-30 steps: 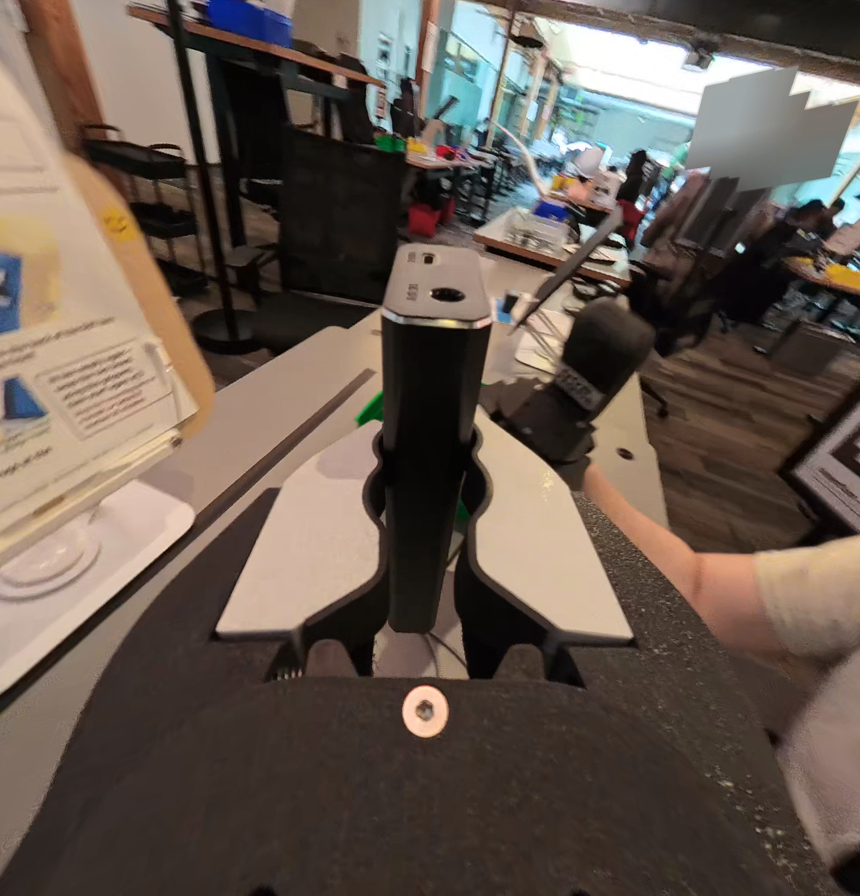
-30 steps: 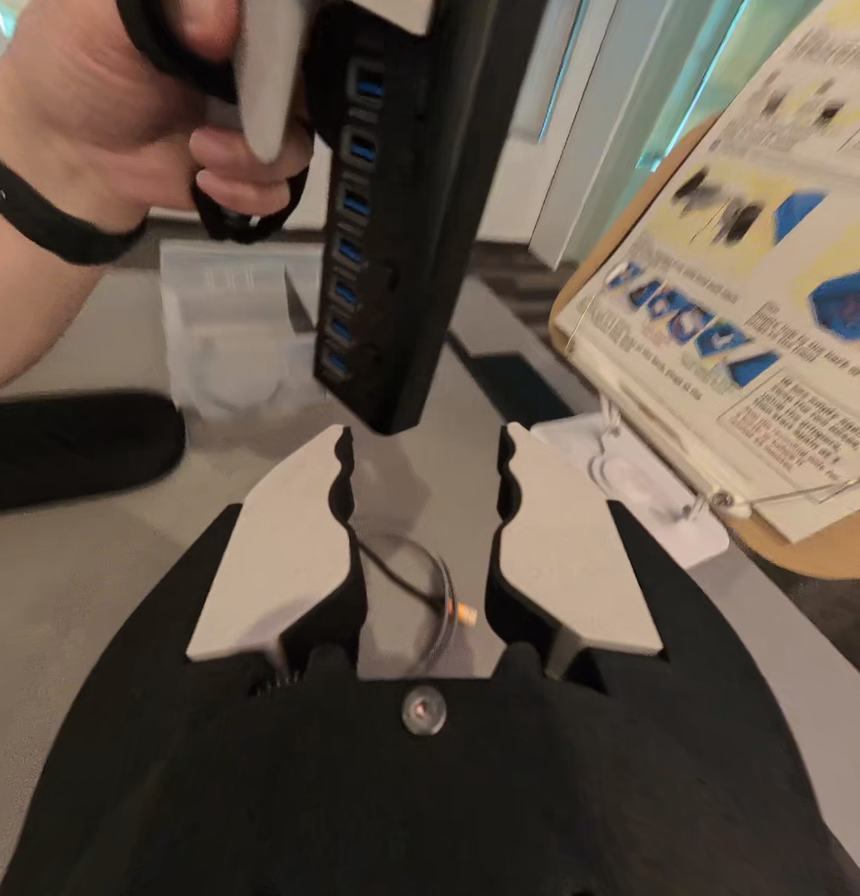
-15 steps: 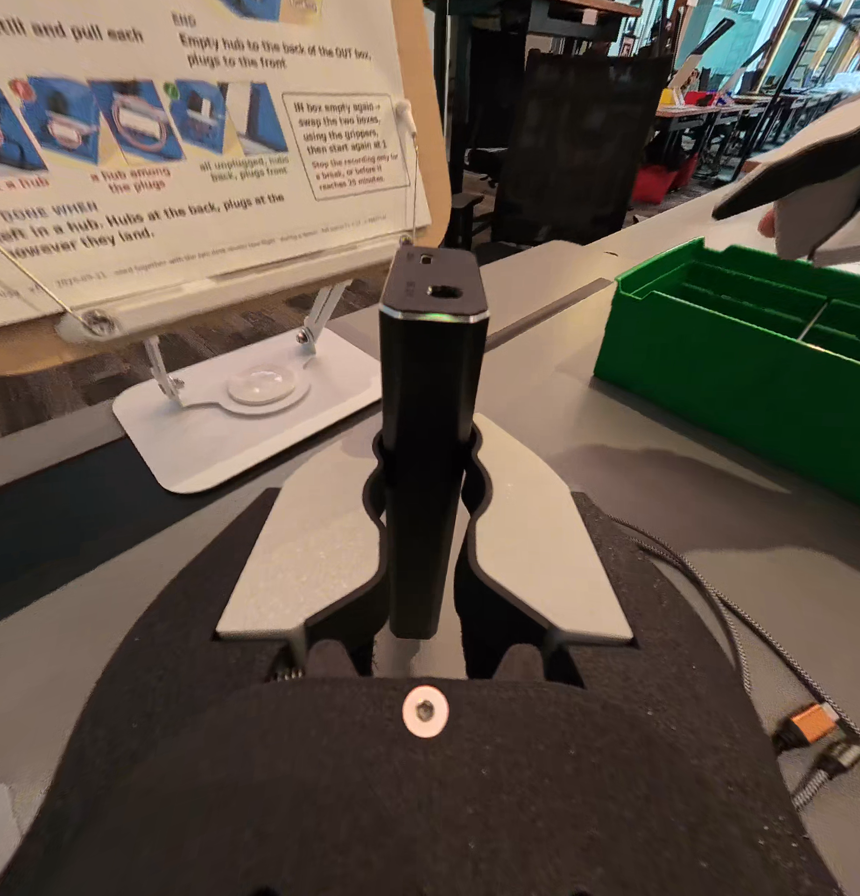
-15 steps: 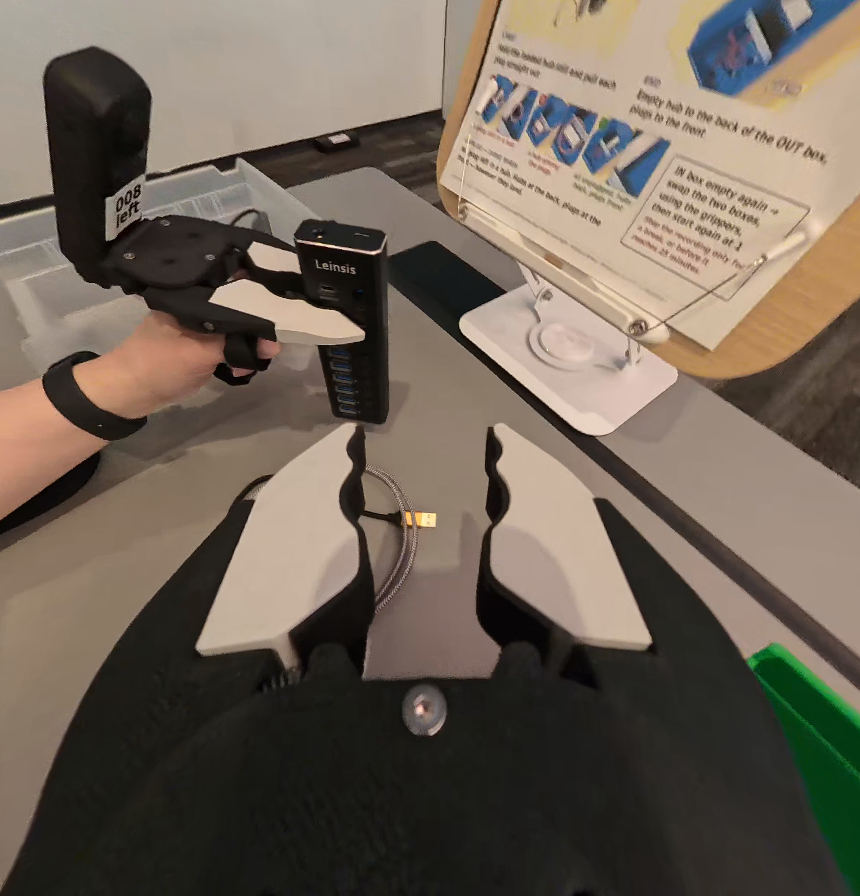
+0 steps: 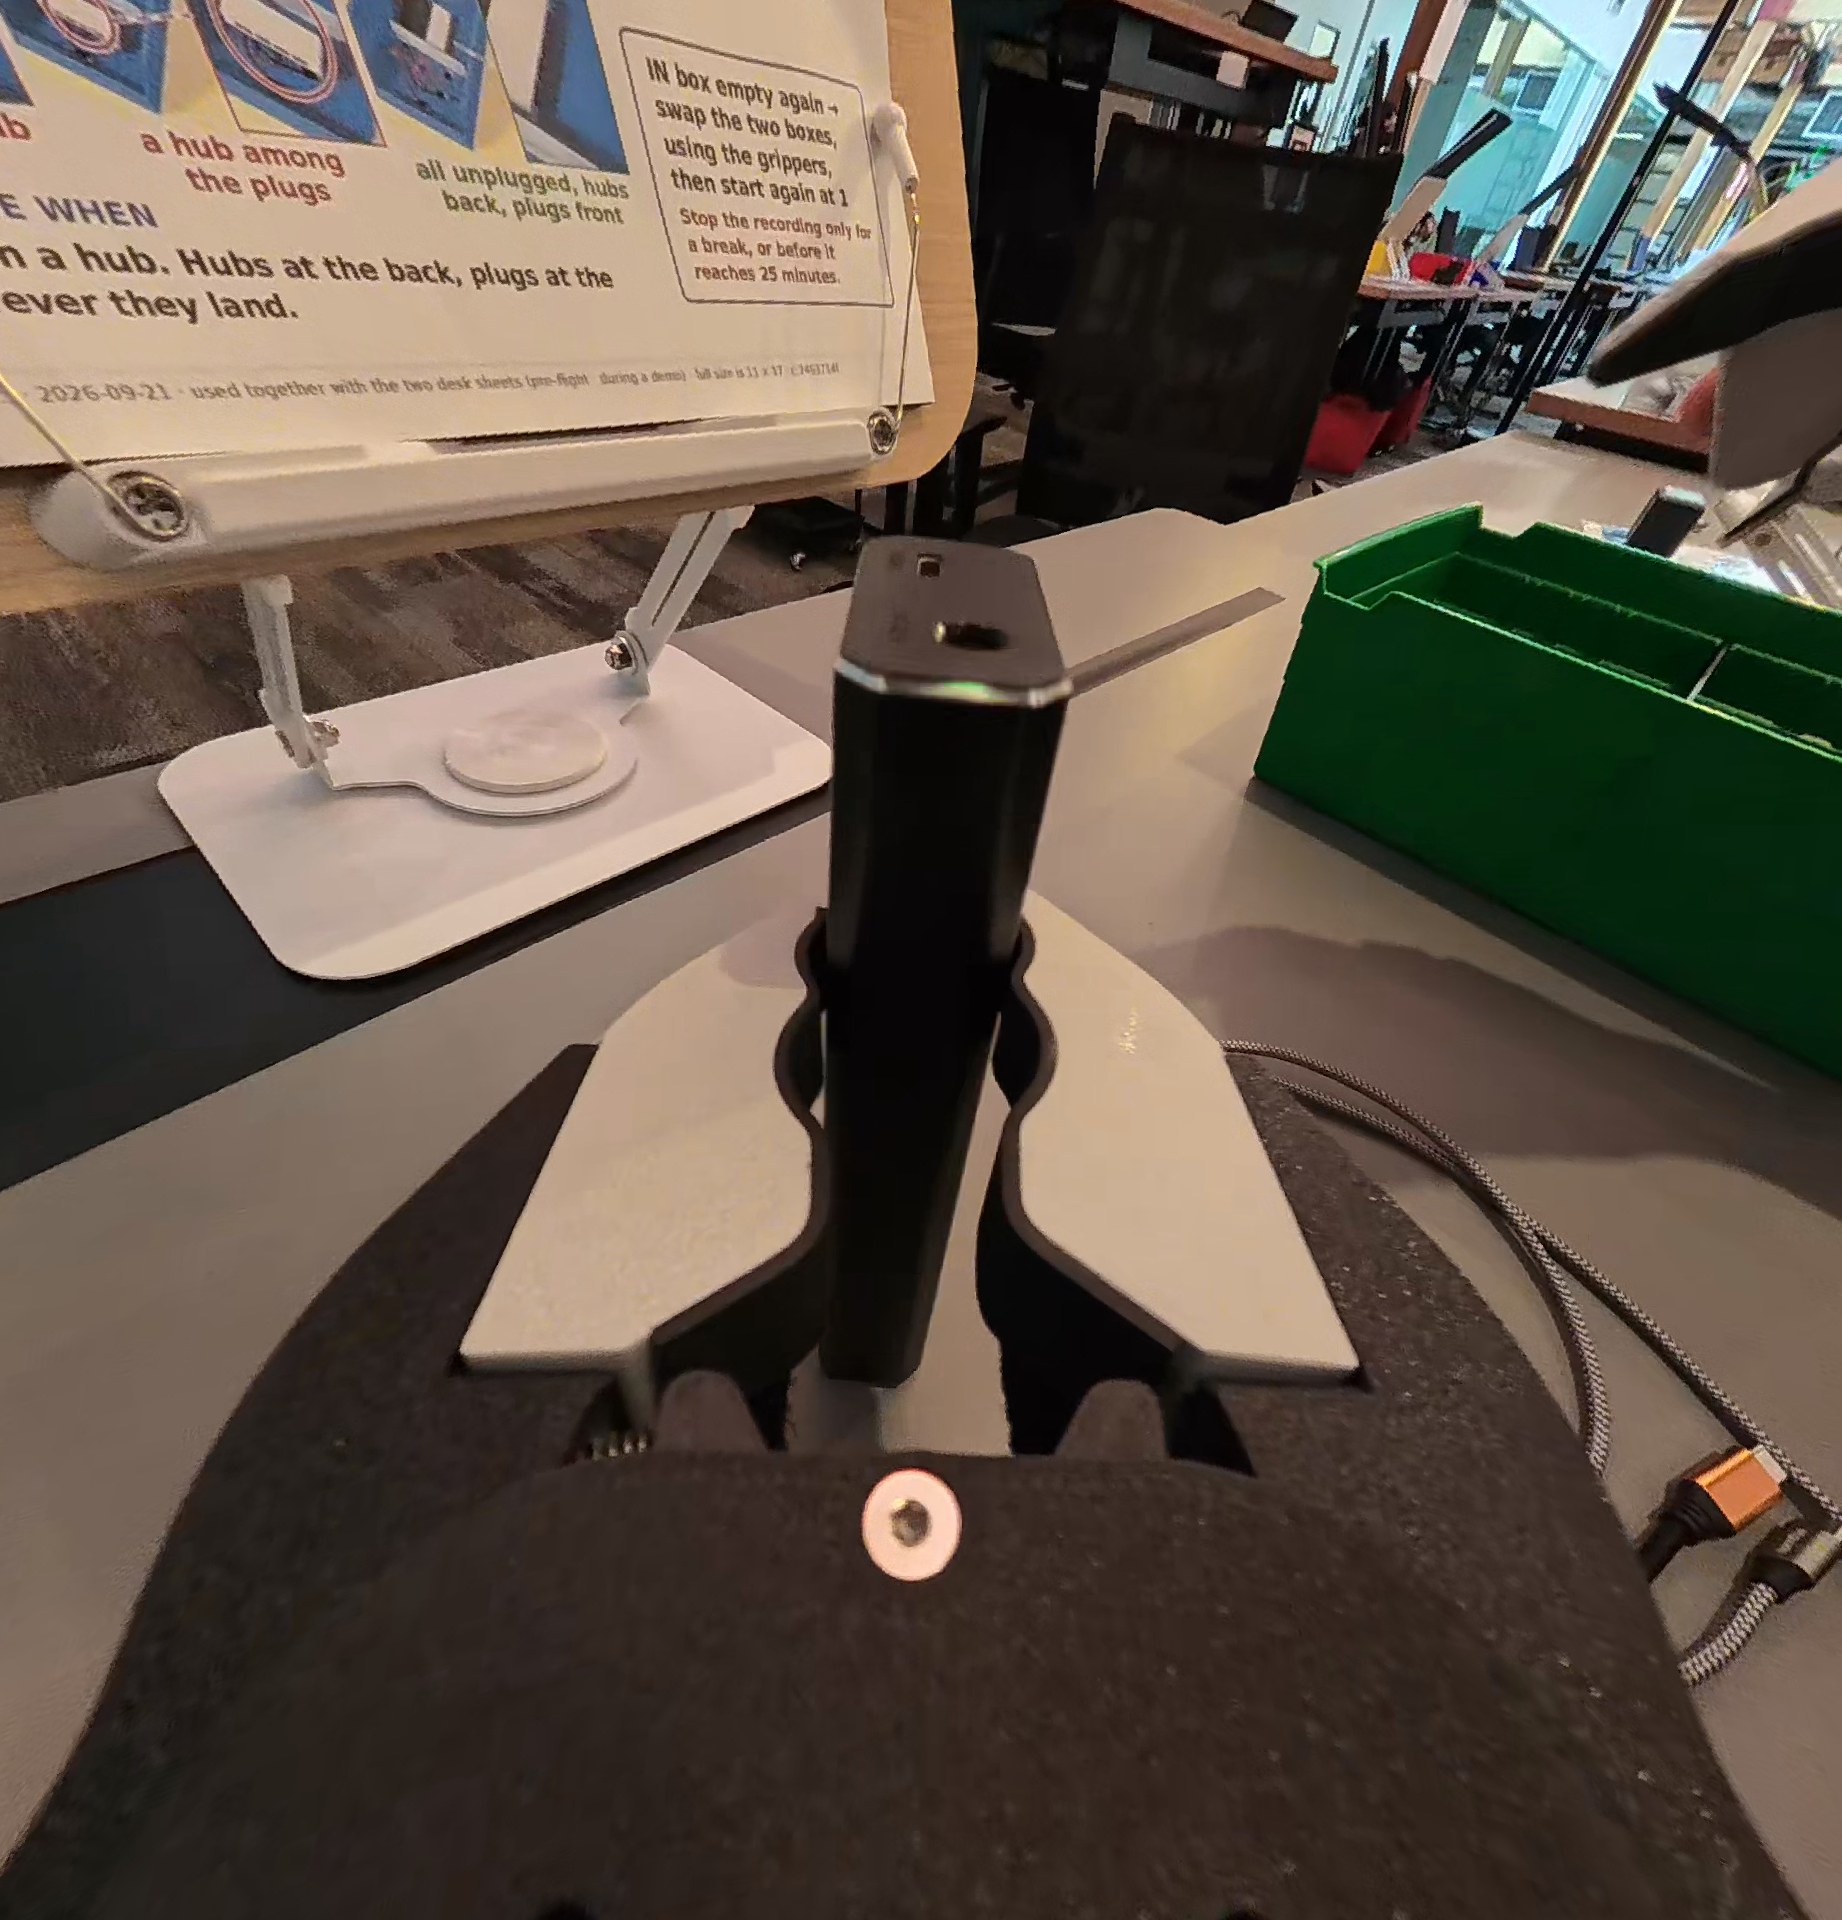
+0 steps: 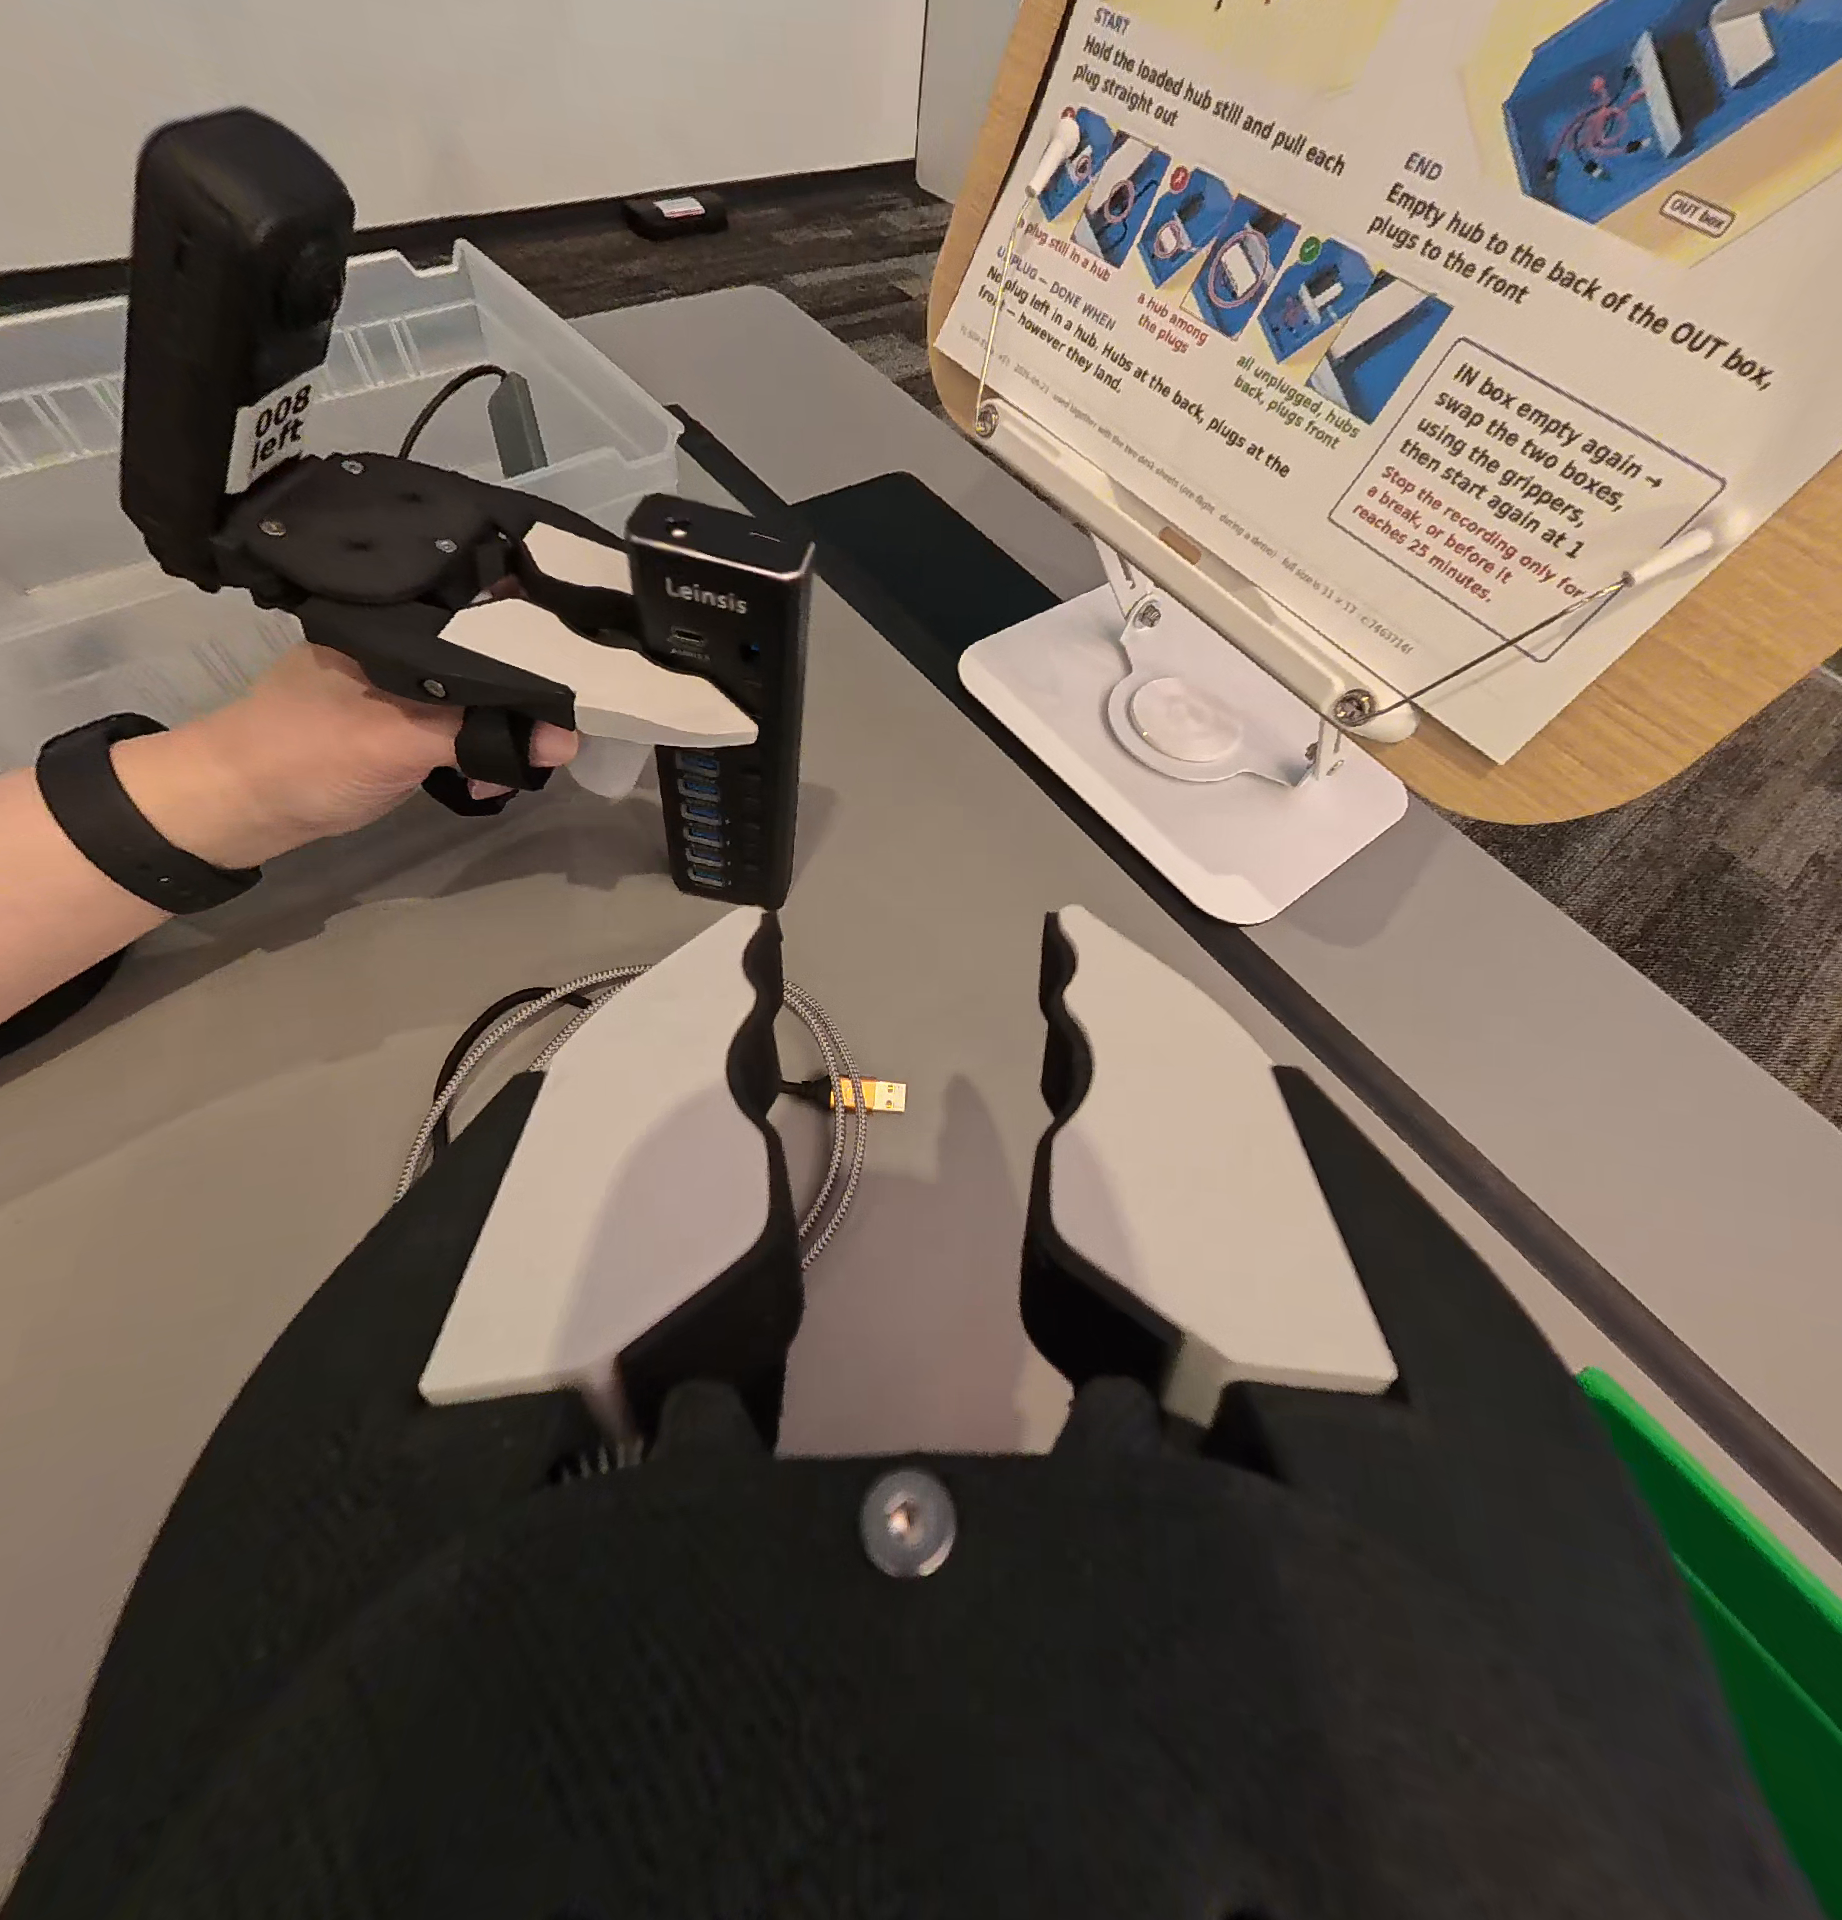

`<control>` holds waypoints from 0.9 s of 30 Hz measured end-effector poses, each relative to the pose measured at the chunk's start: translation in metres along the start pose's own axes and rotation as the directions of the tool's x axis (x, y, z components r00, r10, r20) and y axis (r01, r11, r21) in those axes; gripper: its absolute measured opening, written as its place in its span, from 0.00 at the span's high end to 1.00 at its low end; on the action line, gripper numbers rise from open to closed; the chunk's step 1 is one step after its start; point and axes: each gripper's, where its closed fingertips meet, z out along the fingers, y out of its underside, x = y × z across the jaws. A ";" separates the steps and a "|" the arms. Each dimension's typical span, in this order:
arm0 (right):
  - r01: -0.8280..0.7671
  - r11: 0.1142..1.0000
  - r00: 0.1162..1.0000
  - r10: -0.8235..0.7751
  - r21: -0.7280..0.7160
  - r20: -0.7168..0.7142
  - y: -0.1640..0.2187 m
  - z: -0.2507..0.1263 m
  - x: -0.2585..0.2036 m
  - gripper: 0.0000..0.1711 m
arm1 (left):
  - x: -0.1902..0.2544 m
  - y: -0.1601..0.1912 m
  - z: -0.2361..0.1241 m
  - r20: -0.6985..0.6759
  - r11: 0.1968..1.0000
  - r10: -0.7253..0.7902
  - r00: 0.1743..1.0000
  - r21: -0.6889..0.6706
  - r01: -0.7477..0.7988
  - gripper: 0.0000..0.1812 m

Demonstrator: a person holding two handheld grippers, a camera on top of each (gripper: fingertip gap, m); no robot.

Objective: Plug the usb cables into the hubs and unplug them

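My left gripper (image 5: 912,961) is shut on a black USB hub (image 5: 932,883) and holds it upright, its lower end just above the grey table. In the right wrist view the same hub (image 6: 725,717) shows a row of blue ports facing my right gripper, held by the left gripper (image 6: 678,665). My right gripper (image 6: 906,935) is open and empty, above a braided cable (image 6: 823,1049) with an orange USB plug (image 6: 870,1094) lying on the table. In the left wrist view the cable (image 5: 1540,1247) and its orange plug (image 5: 1722,1486) lie at the right.
A green divided bin (image 5: 1582,748) stands at the right. A white document stand (image 6: 1187,748) with an instruction sheet (image 6: 1416,312) stands at the table's far edge. A clear plastic bin (image 6: 397,416) with a cable inside sits behind the left hand.
The left gripper has carried the hub down from high in front of the right gripper to near the table and turned it. The right gripper has pulled back, still open over the cable.
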 end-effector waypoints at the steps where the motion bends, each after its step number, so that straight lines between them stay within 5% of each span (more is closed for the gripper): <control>1: 0.001 1.000 1.000 -0.001 0.002 -0.003 -0.001 -0.001 0.000 0.72 | -0.001 -0.001 -0.001 0.005 1.000 -0.007 1.000 0.007 0.007 0.82; 9: -0.004 1.000 1.000 0.004 0.005 -0.024 0.000 -0.007 0.007 0.72 | -0.001 -0.020 -0.009 0.052 0.996 -0.005 0.999 0.090 0.000 0.68; 14: -0.001 1.000 0.999 0.001 0.009 -0.042 -0.001 -0.011 0.010 0.71 | -0.003 -0.053 -0.026 0.207 0.982 0.076 0.976 0.154 -0.109 0.55; 19: 0.010 1.000 0.997 -0.009 0.014 -0.072 -0.004 -0.020 0.016 0.71 | 0.052 -0.122 -0.072 0.396 0.853 0.376 0.838 0.206 -0.480 0.69; 22: 0.022 0.999 0.994 -0.020 0.023 -0.110 -0.007 -0.033 0.022 0.71 | 0.113 -0.133 -0.069 0.262 0.762 0.575 0.775 0.171 -0.624 0.80; 24: 0.031 0.999 0.990 -0.026 0.034 -0.139 -0.011 -0.047 0.026 0.71 | 0.153 -0.107 -0.057 -0.005 0.760 0.647 0.763 0.083 -0.644 0.89; 27: 0.044 0.998 0.979 -0.033 0.047 -0.203 -0.013 -0.074 0.036 0.71 | 0.188 -0.049 -0.048 -0.357 0.764 0.561 0.747 -0.124 -0.633 0.87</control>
